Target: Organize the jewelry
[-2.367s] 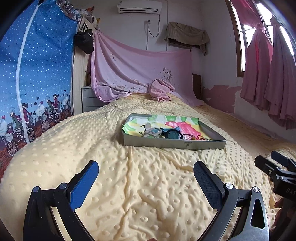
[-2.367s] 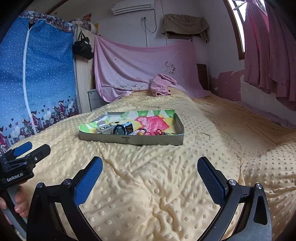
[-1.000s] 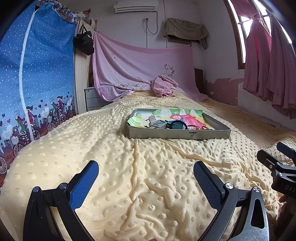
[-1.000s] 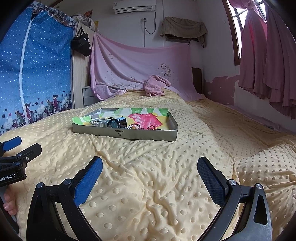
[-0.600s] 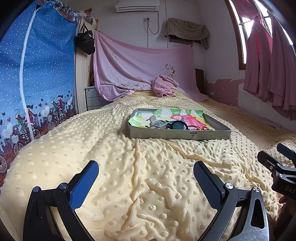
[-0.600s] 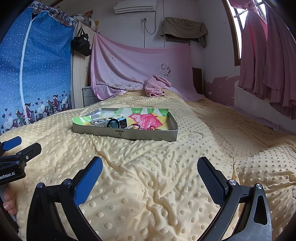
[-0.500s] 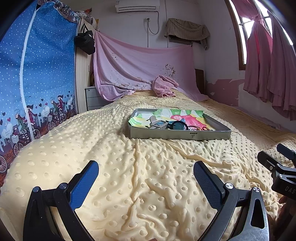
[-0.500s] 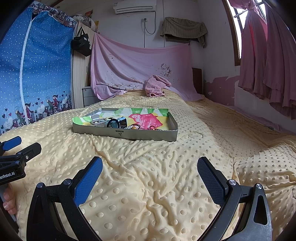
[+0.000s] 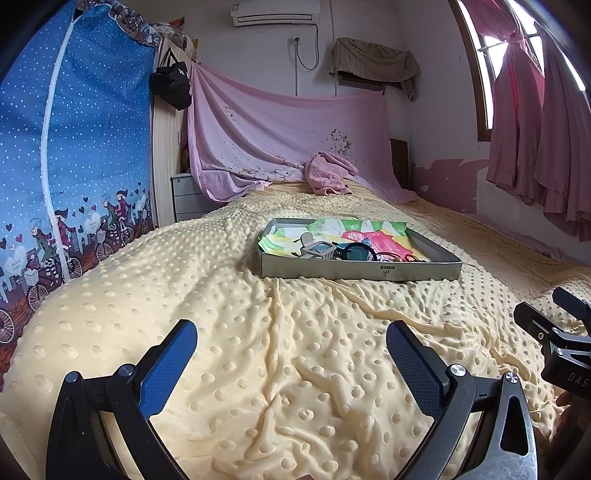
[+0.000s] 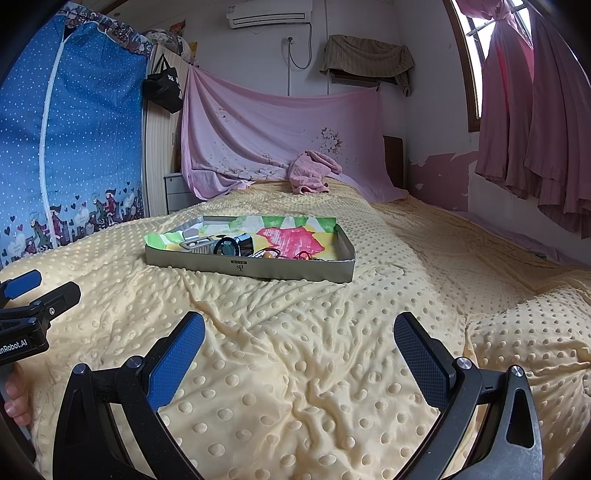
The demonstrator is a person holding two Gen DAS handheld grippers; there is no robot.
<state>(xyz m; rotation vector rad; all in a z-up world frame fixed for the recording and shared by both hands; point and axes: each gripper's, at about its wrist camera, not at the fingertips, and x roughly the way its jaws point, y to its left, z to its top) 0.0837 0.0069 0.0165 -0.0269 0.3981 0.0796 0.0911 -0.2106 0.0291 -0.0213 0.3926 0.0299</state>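
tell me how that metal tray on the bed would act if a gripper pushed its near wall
The tray looks thin and shallow, so probably light and stiff. On the soft, wrinkled blanket it would likely snag or tilt rather than glide, jostling the loose jewelry inside.

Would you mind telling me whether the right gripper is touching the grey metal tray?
Apart. The right wrist view shows yellow dotted blanket between the right gripper and the grey metal tray.

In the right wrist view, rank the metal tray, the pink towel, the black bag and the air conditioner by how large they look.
1. Metal tray, clearly the widest, and nearest the camera.
2. Air conditioner.
3. Pink towel and black bag look about alike; too close to rank, and fisheye distortion adds doubt.
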